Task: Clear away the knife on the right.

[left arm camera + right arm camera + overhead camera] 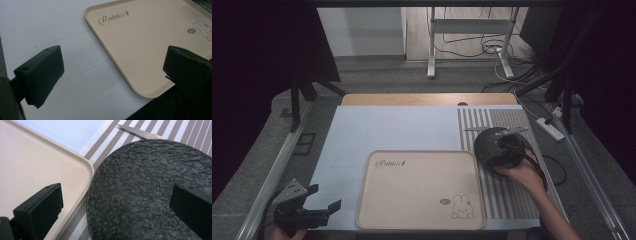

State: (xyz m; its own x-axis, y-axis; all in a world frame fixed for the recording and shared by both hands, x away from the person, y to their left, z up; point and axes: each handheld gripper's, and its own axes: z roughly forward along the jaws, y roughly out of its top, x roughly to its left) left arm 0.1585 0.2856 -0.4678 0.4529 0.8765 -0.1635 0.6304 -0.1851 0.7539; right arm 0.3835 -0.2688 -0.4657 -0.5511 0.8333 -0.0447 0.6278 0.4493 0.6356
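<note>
The beige tray (140, 50) carries the word "Rabbit" in script beside a small carrot sign.

- Beige tray (421, 190) at 6 o'clock lies bare.
- White sheet (387, 131) toward 11 o'clock is open.
- Dark round plate (487, 145) blocks the striped mat (507, 195) at 3 o'clock.

- Dim, even lighting is seen throughout; the high view's side edges are lost in black.
- Slight softness is noted in both gripper views.
</note>
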